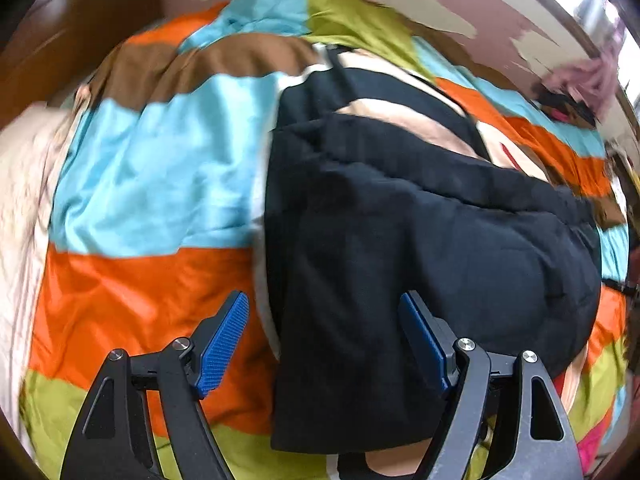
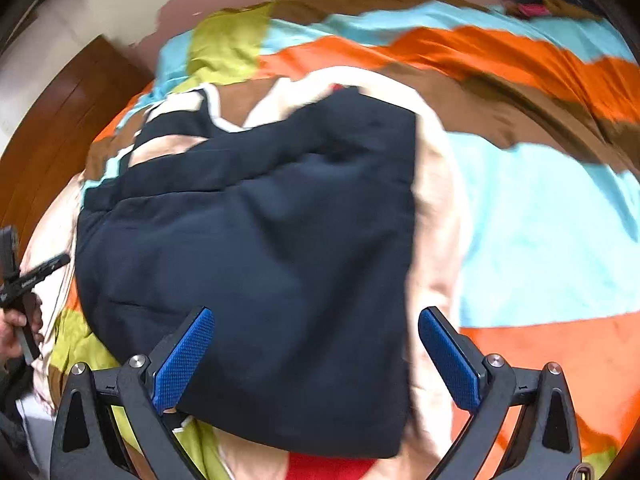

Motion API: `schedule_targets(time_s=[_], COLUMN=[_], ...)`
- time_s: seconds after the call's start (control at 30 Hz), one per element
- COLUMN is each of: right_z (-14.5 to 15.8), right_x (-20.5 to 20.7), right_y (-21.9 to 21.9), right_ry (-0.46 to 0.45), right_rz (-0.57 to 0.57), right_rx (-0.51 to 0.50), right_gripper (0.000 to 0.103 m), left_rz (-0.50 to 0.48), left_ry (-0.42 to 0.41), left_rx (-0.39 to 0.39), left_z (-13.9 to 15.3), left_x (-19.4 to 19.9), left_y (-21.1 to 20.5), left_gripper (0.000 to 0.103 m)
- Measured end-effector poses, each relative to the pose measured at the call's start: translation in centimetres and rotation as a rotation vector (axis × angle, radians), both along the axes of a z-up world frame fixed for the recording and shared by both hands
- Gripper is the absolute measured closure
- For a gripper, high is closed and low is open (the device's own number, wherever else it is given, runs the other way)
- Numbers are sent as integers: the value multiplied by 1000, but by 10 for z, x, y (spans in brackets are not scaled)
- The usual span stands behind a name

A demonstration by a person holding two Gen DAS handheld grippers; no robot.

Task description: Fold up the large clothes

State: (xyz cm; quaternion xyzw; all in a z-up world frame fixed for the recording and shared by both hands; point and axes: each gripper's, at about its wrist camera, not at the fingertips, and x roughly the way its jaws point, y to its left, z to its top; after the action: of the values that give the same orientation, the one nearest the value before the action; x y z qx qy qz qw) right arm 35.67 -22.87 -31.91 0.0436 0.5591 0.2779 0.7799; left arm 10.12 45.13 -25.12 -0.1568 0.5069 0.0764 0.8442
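A large dark navy garment (image 1: 420, 240) with a peach and cream lining (image 1: 404, 120) lies folded over itself on a bed; it also shows in the right wrist view (image 2: 260, 248). My left gripper (image 1: 324, 340) is open and empty, hovering over the garment's left edge. My right gripper (image 2: 316, 356) is open and empty, hovering over the garment's near right part, where the peach lining (image 2: 436, 240) shows along the edge. The left gripper's body (image 2: 24, 284) and the hand on it show at the far left of the right wrist view.
The bed carries a patchwork cover (image 1: 152, 168) in blue, orange, brown and green, also in the right wrist view (image 2: 540, 240). A wooden headboard (image 1: 80, 32) and a peeling pink wall (image 1: 440, 4) stand behind. More clothes (image 1: 576, 84) lie at the bed's far right.
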Motion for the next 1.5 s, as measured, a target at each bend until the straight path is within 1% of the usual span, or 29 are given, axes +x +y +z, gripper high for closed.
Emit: schedule_targets(time_s=[0.07, 0.13, 0.27, 0.4, 0.5, 0.53, 0.6, 0.63, 0.7, 0.8, 0.9, 1.03, 1.17, 1.27, 1.3, 1.33, 1.37, 1.4, 1.43, 1.47, 1.5], right_z=[-13, -21, -37, -43, -46, -47, -51, -54, -59, -68, -76, -88, -108, -114, -112, -108, -101, -90, -83, -76, -70], right_x=[7, 11, 20, 27, 33, 35, 39, 42, 46, 53, 61, 70, 78, 80, 79, 77, 74, 70, 66, 63, 58], right_y=[-10, -15, -23, -22, -17, -16, -14, -12, -12, -11, -9, -13, -12, -9, -7, -4, 1, 4, 4, 1, -2], right_ry=[51, 77, 150, 166, 168, 168, 166, 169, 177, 194, 212, 250, 319, 336, 329, 309, 283, 241, 219, 205, 189], right_rz=[-27, -43, -79, -54, -17, -3, 20, 32, 50, 89, 122, 124, 130, 99, 97, 114, 134, 168, 176, 170, 165], right_rx=[19, 38, 143, 165, 177, 180, 180, 180, 173, 170, 186, 242, 289, 283, 267, 243, 228, 236, 231, 244, 249], right_gripper=[0, 0, 0, 0, 0, 0, 0, 0, 0, 0, 0, 0, 0, 0, 0, 0, 9, 32, 38, 55, 65], left_rz=[15, 25, 25, -17, -35, -36, -31, -24, -20, -27, -43, -55, -40, -15, -14, -23, -42, -50, -51, -52, -56], left_ry=[13, 22, 31, 31, 31, 30, 32, 36, 35, 33, 37, 40, 57, 50, 45, 37, 28, 24, 21, 12, 3], left_rx=[-20, -61, -146, -152, -188, -202, -232, -245, -271, -316, -338, -378, -429, -447, -440, -431, -427, -413, -411, -402, -394], left_z=[-6, -13, -26, -33, -40, -43, -49, -53, -59, -65, -71, -78, -89, -90, -86, -84, -80, -74, -71, -66, -61], left_x=[1, 7, 21, 33, 40, 42, 45, 47, 48, 50, 53, 58, 66, 74, 76, 75, 73, 72, 70, 65, 61], left_y=[6, 10, 16, 18, 24, 26, 32, 35, 41, 48, 53, 58, 61, 59, 56, 54, 52, 50, 50, 51, 51], left_gripper=[30, 30, 30, 30, 30, 29, 24, 20, 16, 15, 12, 9, 1, 2, 6, 13, 28, 41, 48, 60, 69])
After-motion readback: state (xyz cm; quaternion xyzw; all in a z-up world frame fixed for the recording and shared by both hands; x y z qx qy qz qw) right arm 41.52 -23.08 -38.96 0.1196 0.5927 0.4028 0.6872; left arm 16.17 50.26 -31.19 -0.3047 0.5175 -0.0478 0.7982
